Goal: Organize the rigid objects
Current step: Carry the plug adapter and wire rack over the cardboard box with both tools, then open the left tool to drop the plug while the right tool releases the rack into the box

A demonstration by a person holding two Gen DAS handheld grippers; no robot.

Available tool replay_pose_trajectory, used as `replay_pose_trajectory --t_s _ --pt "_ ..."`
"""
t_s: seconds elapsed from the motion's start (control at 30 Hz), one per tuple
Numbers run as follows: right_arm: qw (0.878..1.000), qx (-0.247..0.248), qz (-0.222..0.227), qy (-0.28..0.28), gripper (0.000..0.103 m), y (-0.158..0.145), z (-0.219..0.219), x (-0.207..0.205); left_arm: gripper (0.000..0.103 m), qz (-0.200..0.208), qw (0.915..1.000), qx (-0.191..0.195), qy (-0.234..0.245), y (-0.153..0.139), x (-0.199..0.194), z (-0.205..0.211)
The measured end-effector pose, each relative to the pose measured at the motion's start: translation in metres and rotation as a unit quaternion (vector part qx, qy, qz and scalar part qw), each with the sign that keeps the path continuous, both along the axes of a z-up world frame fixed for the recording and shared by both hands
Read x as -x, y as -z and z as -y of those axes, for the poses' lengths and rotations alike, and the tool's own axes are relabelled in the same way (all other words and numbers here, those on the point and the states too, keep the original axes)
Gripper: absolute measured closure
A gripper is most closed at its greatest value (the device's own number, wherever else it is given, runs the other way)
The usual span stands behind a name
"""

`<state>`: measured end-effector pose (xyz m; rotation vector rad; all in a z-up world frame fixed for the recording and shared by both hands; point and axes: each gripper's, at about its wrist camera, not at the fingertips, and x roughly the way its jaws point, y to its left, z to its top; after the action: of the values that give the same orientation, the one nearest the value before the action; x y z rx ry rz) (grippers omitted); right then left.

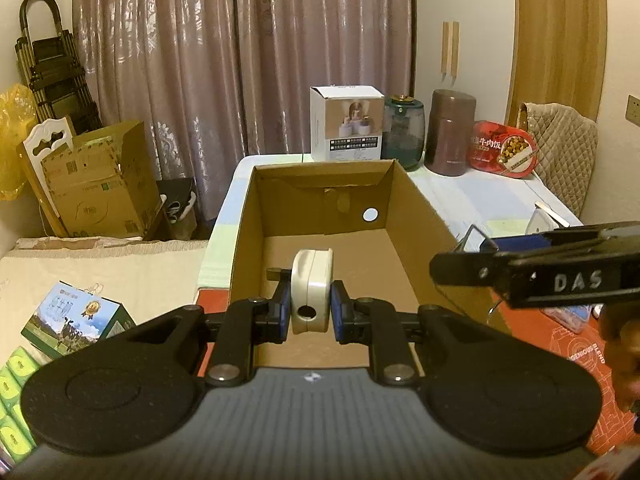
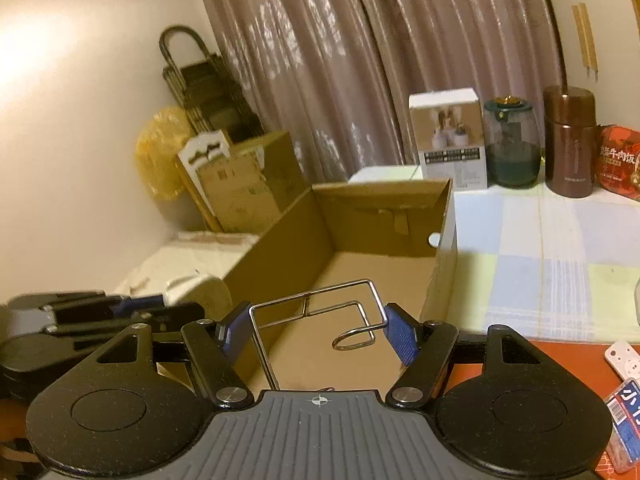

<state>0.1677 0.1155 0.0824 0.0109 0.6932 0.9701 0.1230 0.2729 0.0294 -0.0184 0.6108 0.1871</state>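
Observation:
An open cardboard box (image 1: 416, 216) stands on the table, its inside bare. My left gripper (image 1: 310, 306) is shut on a cream plastic case (image 1: 310, 292) with a round hole in its end, held over the box's near part. In the right wrist view my right gripper (image 2: 314, 330) is shut on a bent metal wire rack (image 2: 320, 312), both blue pads (image 2: 398, 336) pressing its sides, above the box (image 2: 440, 240) near its front edge. The right gripper also shows at the right of the left wrist view as a black body (image 1: 540, 276).
At the table's back stand a white carton (image 1: 346, 124), a dark glass jar (image 1: 404, 134), a brown flask (image 1: 450, 132) and a red food tin (image 1: 502, 148). An orange mat (image 1: 568, 344) lies right of the box. Cartons (image 1: 76, 320) sit on the bed at left.

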Motion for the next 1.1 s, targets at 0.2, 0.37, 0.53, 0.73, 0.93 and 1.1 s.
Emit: replay_pose_trajectory --t_s 0.2,0.37,0.53,0.73,0.93,1.1 --pt "1.000 0.019 -0.003 0.004 0.036 0.011 -0.004 0.002 0.086 -0.008 0.9999 0.011 -0.002 0.010 -0.003 -0.006" --pt "1.000 0.019 0.001 0.005 0.036 0.013 -0.005 0.003 0.086 -0.012 0.9998 0.014 -0.006 0.014 -0.002 -0.007" --pt "1.000 0.020 0.003 0.009 0.035 0.012 -0.005 0.003 0.085 -0.001 0.9998 0.011 -0.014 0.011 0.000 -0.009" --pt "0.999 -0.010 0.019 0.027 0.034 0.003 0.008 0.003 0.085 0.005 0.9996 0.015 -0.022 0.007 0.008 -0.010" --pt "0.998 -0.032 0.017 0.045 0.033 -0.004 0.023 0.001 0.085 0.013 0.9993 0.027 -0.024 0.001 0.017 -0.003" --pt "0.996 -0.057 0.024 0.062 0.033 -0.013 0.041 0.005 0.085 0.017 0.9989 0.038 -0.019 -0.005 0.022 0.009"
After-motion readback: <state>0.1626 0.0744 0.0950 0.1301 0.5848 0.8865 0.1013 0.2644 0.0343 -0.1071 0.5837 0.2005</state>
